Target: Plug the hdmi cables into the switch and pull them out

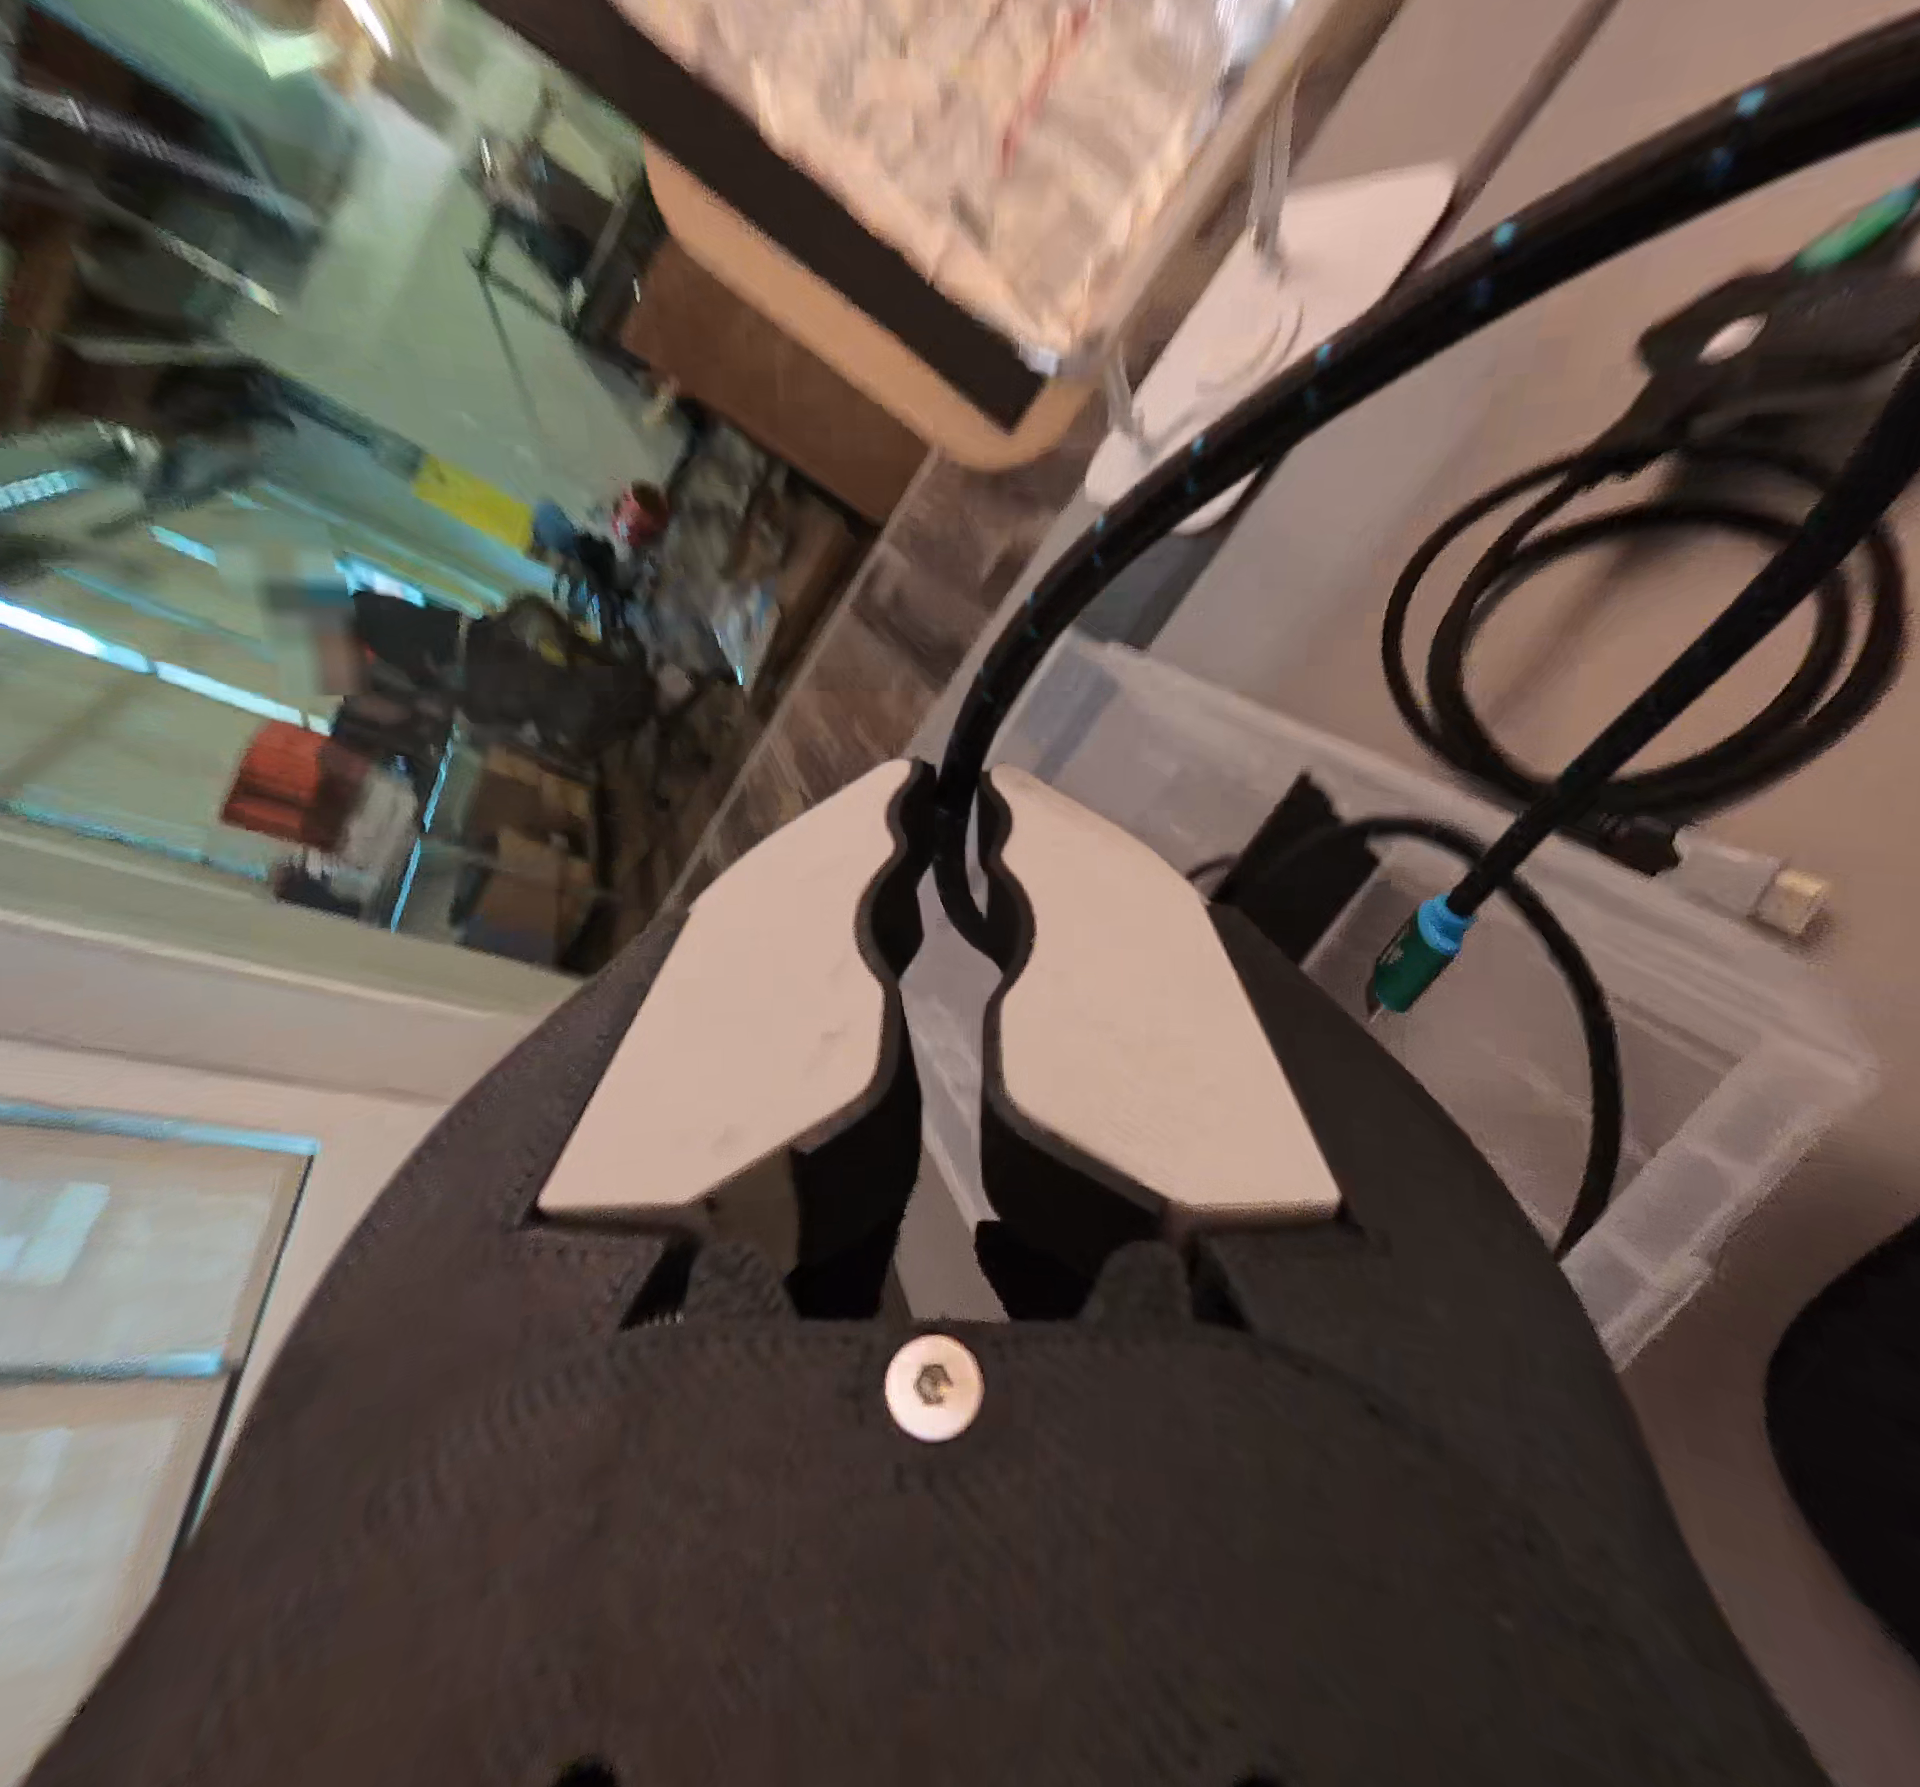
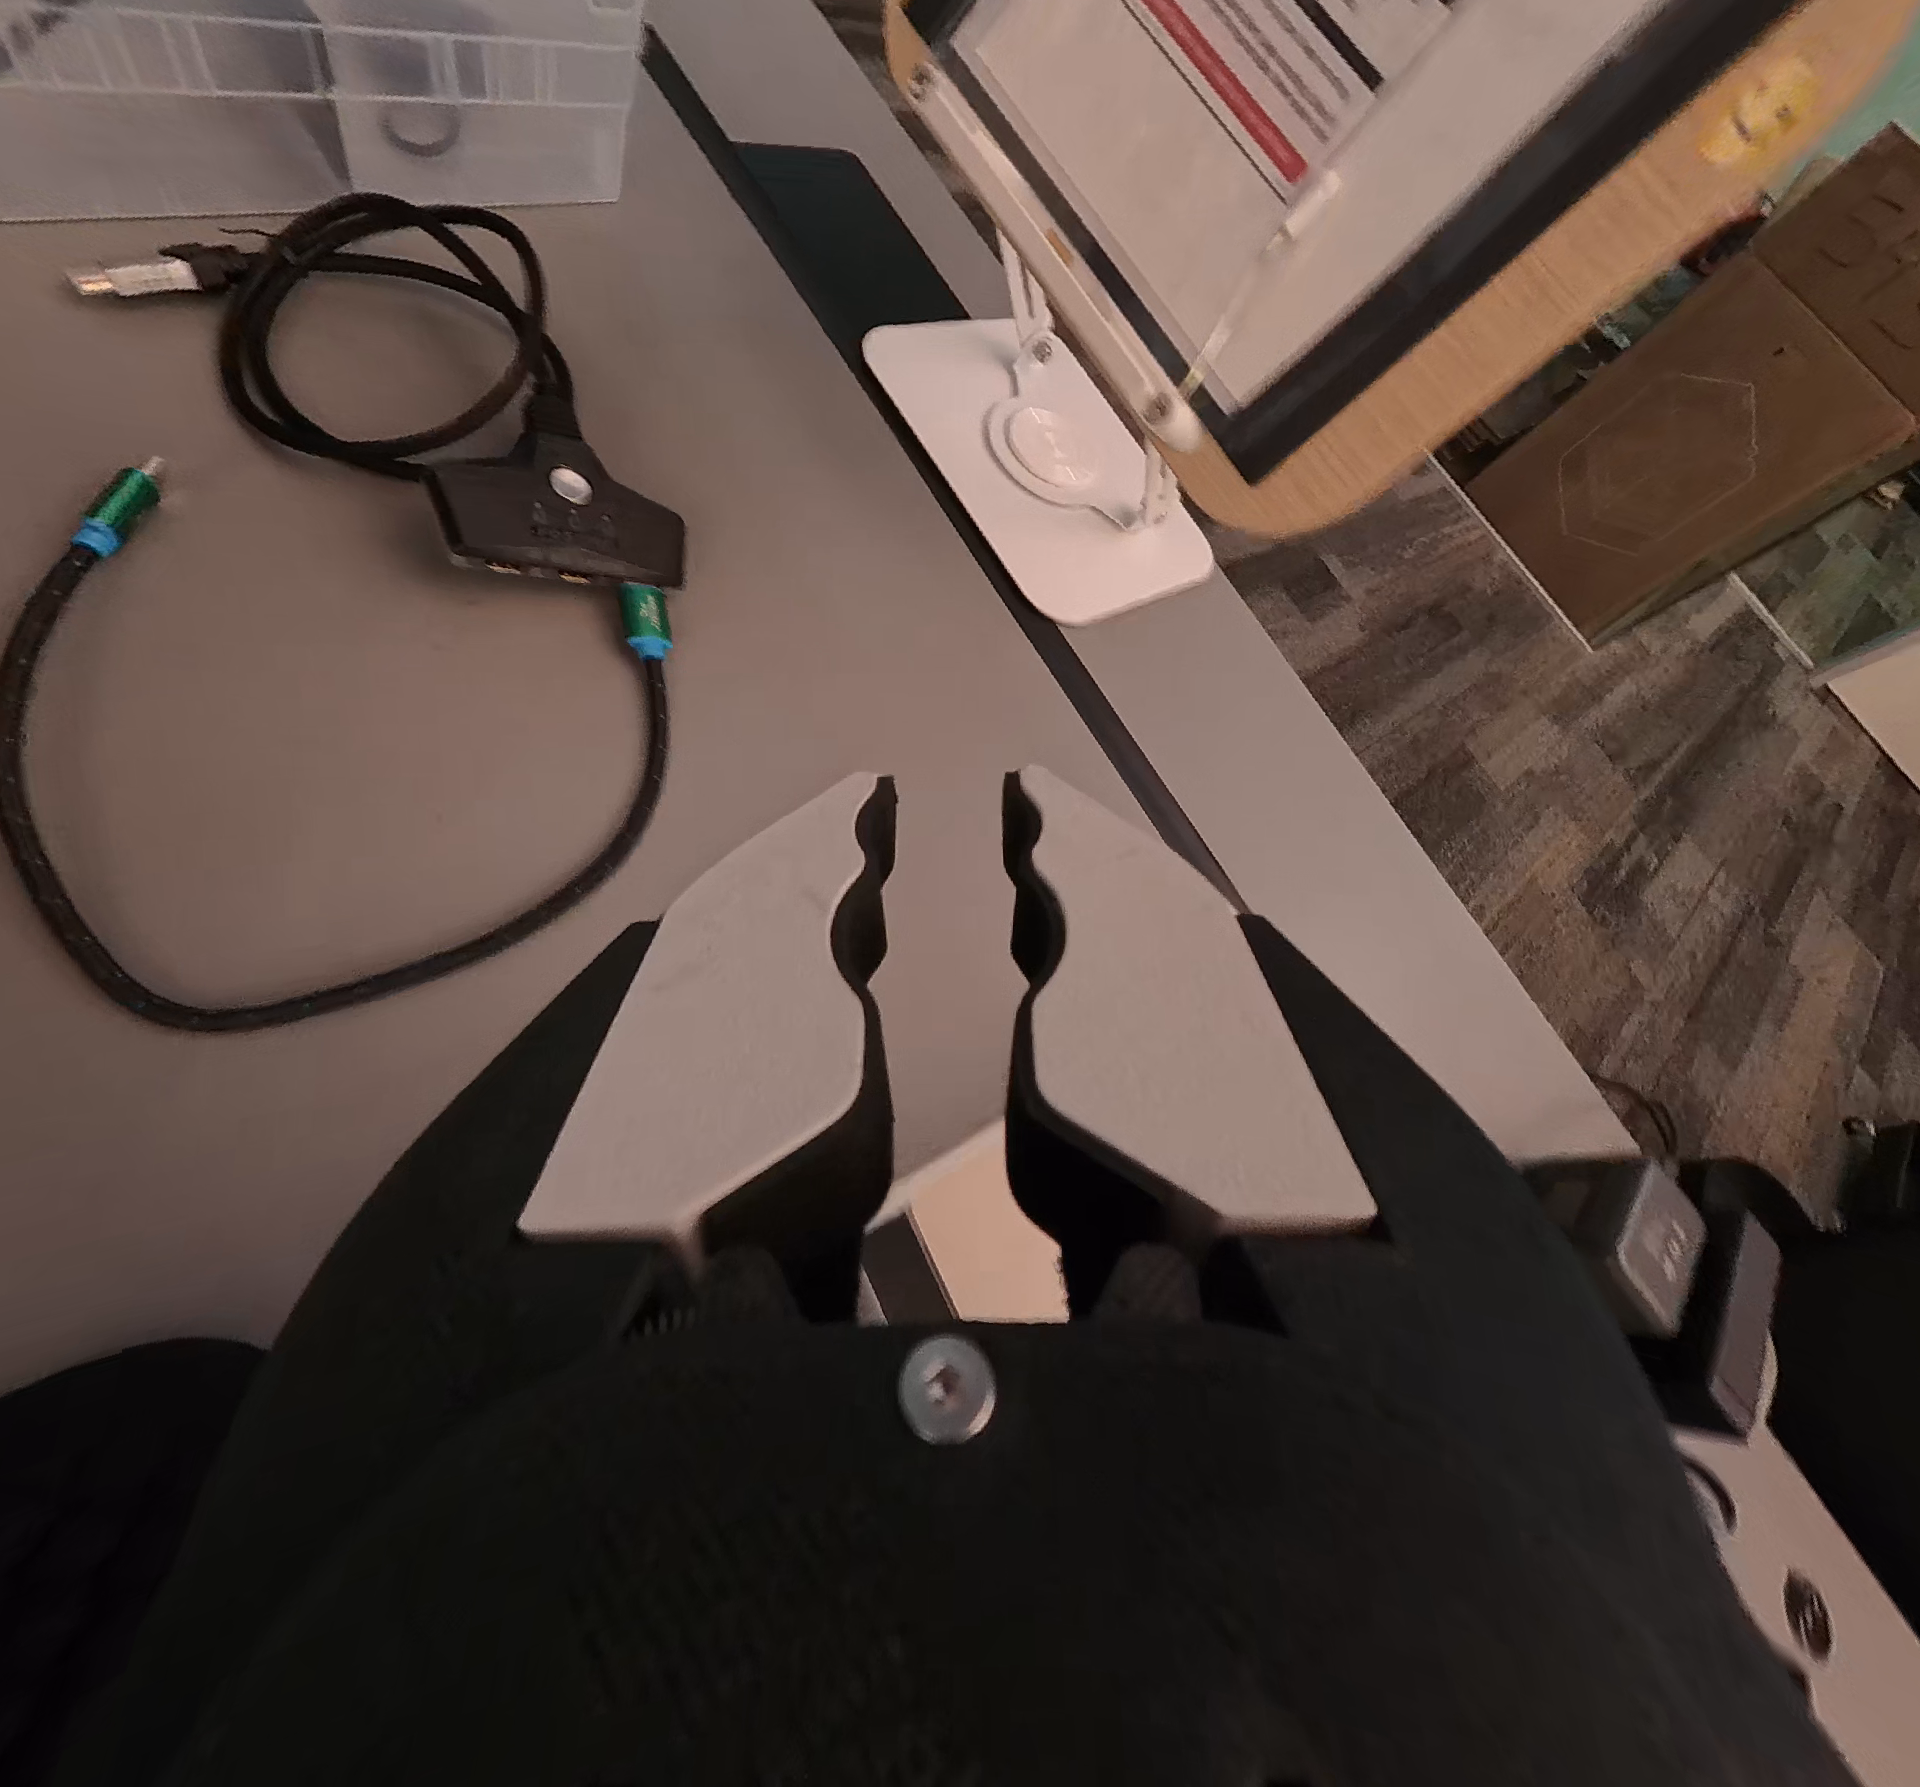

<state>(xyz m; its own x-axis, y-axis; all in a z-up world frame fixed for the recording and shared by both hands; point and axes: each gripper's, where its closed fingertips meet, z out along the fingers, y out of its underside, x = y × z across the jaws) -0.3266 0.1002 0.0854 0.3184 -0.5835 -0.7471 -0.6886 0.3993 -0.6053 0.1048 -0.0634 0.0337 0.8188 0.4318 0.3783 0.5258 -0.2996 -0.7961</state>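
My left gripper (image 1: pixel 956 787) is shut on a black braided HDMI cable (image 1: pixel 1195 449), lifted off the table. The cable arcs up to the right, and a green plug with a blue collar (image 1: pixel 1418 958) hangs over a clear bin. The black switch (image 1: pixel 1745 355) lies beyond it on the grey table, with a green plug (image 1: pixel 1860 231) at its side. In the right wrist view the switch (image 2: pixel 561 522) has a second cable's green plug (image 2: pixel 644 620) in one port, and that cable's other plug (image 2: pixel 125 496) lies free. My right gripper (image 2: pixel 948 787) is open and empty above the table, apart from the switch.
A clear plastic bin (image 2: pixel 416 23) stands behind the switch. The switch's own black lead (image 2: pixel 384 335) lies coiled beside it. A white stand base (image 2: pixel 1039 470) holding a framed sign (image 2: pixel 1299 54) sits at the table's edge (image 2: pixel 1143 750). Carpet floor is to the right.
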